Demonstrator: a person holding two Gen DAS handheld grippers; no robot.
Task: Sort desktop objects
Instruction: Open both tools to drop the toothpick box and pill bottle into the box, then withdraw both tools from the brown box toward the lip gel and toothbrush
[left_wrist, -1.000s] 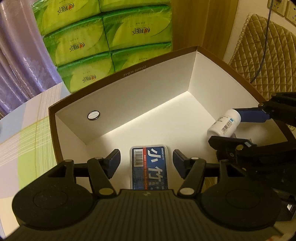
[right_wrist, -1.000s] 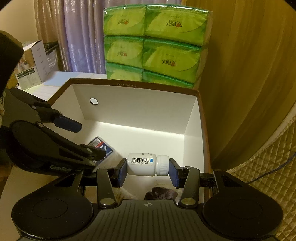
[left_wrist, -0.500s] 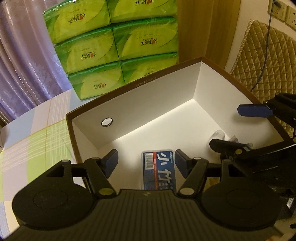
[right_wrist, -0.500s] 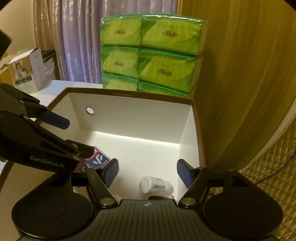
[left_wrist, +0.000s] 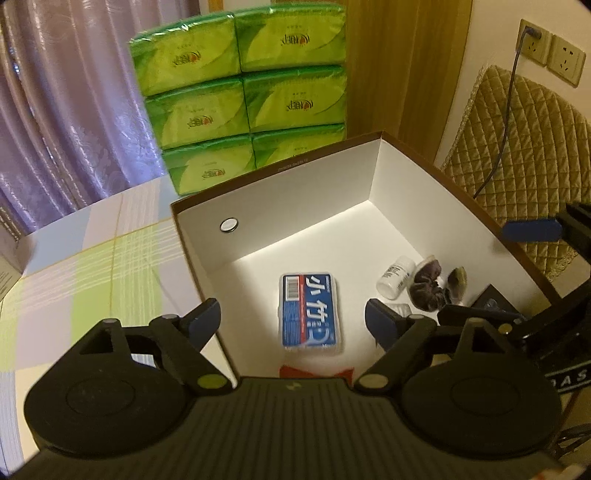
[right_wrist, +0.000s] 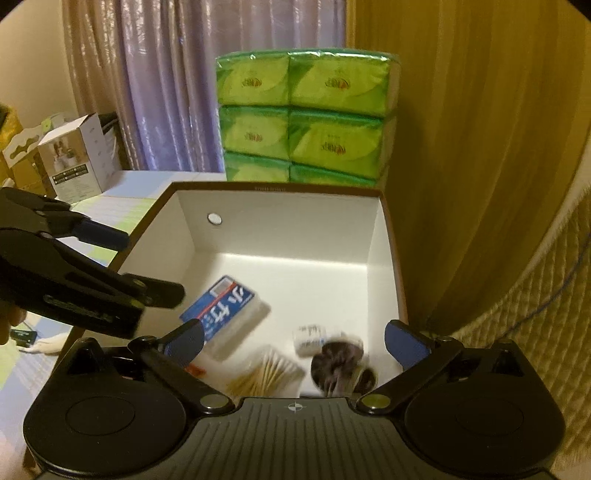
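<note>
White bottle (left_wrist: 395, 277) has left the right gripper (right_wrist: 295, 339) and now lies on its side on the box (left_wrist: 295, 195) floor, just beside a dark scrunchie (left_wrist: 426, 286); both grippers have pulled up above the box; right gripper spread wide, empty; left gripper (left_wrist: 293, 317) spread too, holding nothing; blue card case (left_wrist: 309, 314) flat mid-floor of box; green tissue packs (left_wrist: 243, 96) stacked behind box's far wall.

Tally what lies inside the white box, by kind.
Blue-labelled clear plastic case: 1
Small white pill bottle: 1
Dark purple fabric scrunchie: 1
Pack of cotton swabs: 1
Total: 4 clearly seen in the white cardboard box; other partly hidden items are unclear.
</note>
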